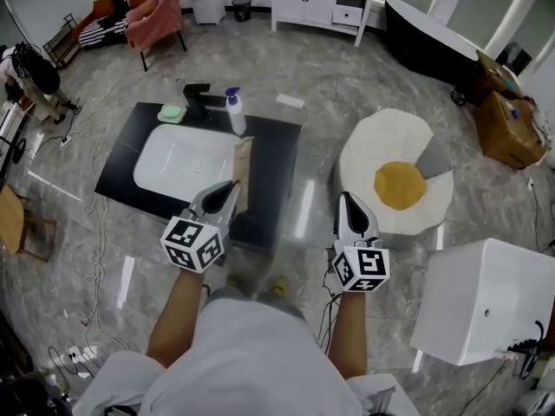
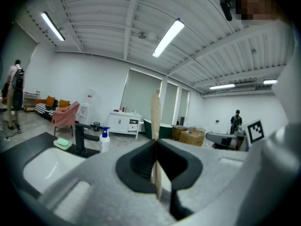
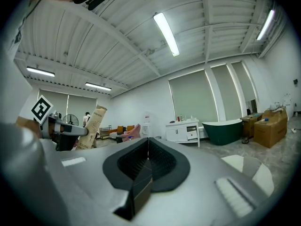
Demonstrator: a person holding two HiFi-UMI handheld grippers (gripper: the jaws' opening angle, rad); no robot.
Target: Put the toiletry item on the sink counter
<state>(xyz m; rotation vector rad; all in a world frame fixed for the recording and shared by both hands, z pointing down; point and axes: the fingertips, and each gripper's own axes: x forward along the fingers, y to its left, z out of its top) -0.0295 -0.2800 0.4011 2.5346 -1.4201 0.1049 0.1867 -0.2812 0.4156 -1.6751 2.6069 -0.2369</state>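
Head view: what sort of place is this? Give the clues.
Probably a bathroom showroom or test studio: a sink counter stands alone on the floor, with a bathtub and white cabinet beyond.

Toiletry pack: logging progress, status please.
Left gripper shut on tan pack, not yet on sink counter. Right gripper shut, empty. Pump bottle at back, not blocking.

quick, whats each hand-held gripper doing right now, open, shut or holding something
Left hand-held gripper: shut on the flat tan paper packet.
Right hand-held gripper: shut, nothing between its jaws.
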